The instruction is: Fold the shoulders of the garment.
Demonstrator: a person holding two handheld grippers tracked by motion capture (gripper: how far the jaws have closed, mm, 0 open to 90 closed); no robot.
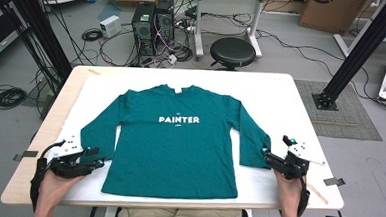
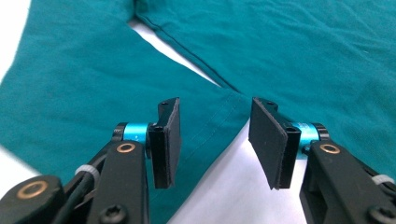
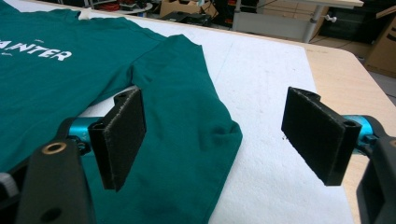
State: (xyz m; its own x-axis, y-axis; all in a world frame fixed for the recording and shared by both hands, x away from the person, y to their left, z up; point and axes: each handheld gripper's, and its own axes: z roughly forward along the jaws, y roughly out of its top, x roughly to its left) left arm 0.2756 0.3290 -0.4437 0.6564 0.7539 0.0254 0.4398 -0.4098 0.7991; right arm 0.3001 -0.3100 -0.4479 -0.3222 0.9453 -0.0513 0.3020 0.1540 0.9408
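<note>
A teal long-sleeved shirt [image 1: 174, 137] printed PAINTER lies flat, front up, on the white mat [image 1: 276, 98]. My left gripper [image 1: 96, 157] rests at the cuff of the shirt's left sleeve [image 1: 97, 131]. In the left gripper view its jaws [image 2: 215, 119] stand partly apart over the cuff's corner [image 2: 212, 112], and the pads do not press the cloth. My right gripper [image 1: 275, 148] sits at the right sleeve's end [image 1: 253, 151]. In the right gripper view it [image 3: 214, 100] is wide open, with the cuff [image 3: 196, 140] lying below and between the pads.
The mat covers a wooden table [image 1: 24, 180] whose front edge is close to both hands. Behind the table stand a black stool [image 1: 232, 51], computer towers [image 1: 153, 24] with cables on the floor, and black frame posts [image 1: 356, 52] at both sides.
</note>
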